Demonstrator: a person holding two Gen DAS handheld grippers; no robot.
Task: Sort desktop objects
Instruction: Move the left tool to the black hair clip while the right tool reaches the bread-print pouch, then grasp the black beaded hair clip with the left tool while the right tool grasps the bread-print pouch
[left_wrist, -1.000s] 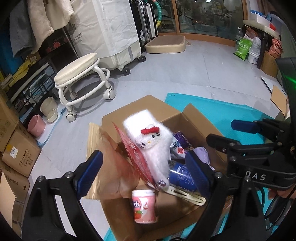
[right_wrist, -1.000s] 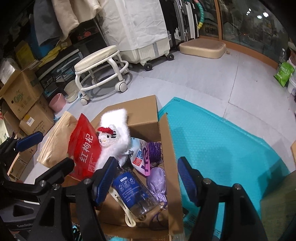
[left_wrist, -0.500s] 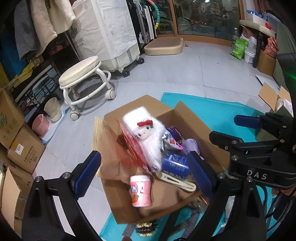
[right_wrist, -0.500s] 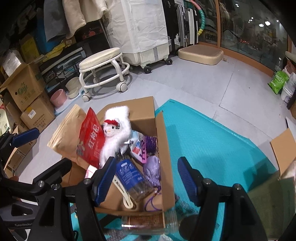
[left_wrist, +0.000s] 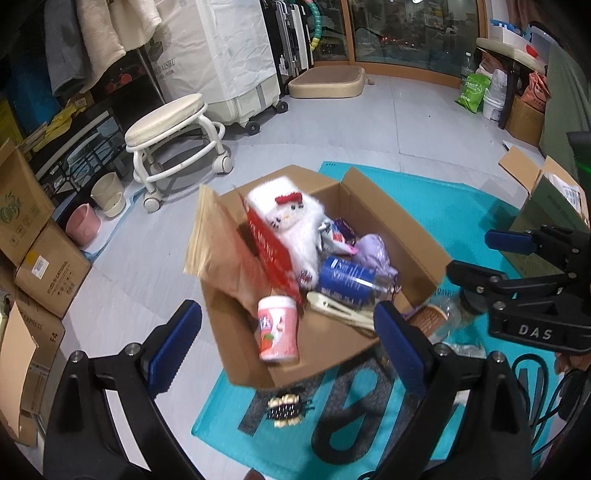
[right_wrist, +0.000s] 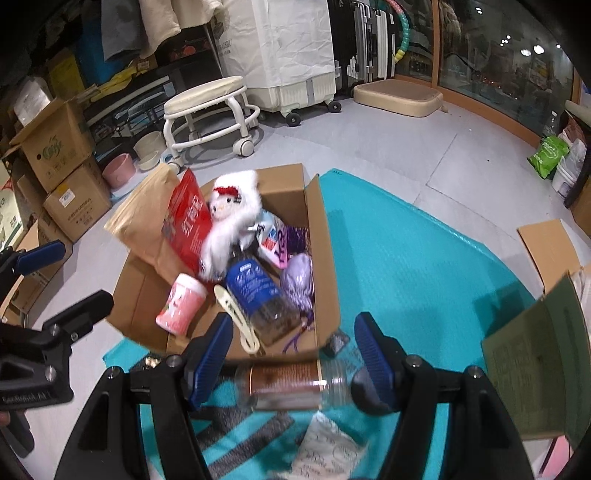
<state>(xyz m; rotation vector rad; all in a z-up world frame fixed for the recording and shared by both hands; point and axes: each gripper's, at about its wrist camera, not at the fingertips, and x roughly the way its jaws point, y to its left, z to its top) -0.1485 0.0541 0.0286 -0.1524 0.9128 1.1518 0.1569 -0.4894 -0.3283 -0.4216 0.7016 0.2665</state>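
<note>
An open cardboard box (left_wrist: 413, 236) (right_wrist: 325, 258) stands on a teal mat. It holds a white plush cat (left_wrist: 291, 221) (right_wrist: 229, 225), a red bag (right_wrist: 186, 225), a brown paper bag (left_wrist: 218, 251), a blue-labelled bottle (left_wrist: 343, 280) (right_wrist: 255, 288), a pink canister (left_wrist: 279, 328) (right_wrist: 179, 304), a purple pouch (right_wrist: 299, 280) and a cream clip (left_wrist: 340, 310). A brown-labelled jar (right_wrist: 288, 384) lies on the mat in front of the box. A hair claw (left_wrist: 286, 408) lies on the mat. My left gripper (left_wrist: 288, 347) and right gripper (right_wrist: 293, 354) are open, empty, above the box's near edge.
A white wheeled stool (left_wrist: 173, 136) (right_wrist: 210, 110) stands behind the box. Cardboard boxes (left_wrist: 44, 266) are stacked at the left. Another open carton (right_wrist: 546, 317) sits at the right. A white paper (right_wrist: 325, 450) lies on the teal mat (right_wrist: 406, 266).
Both grippers have pulled back and up from the box, so more of the mat, the jar and the hair claw have come into view. Both stay open.
</note>
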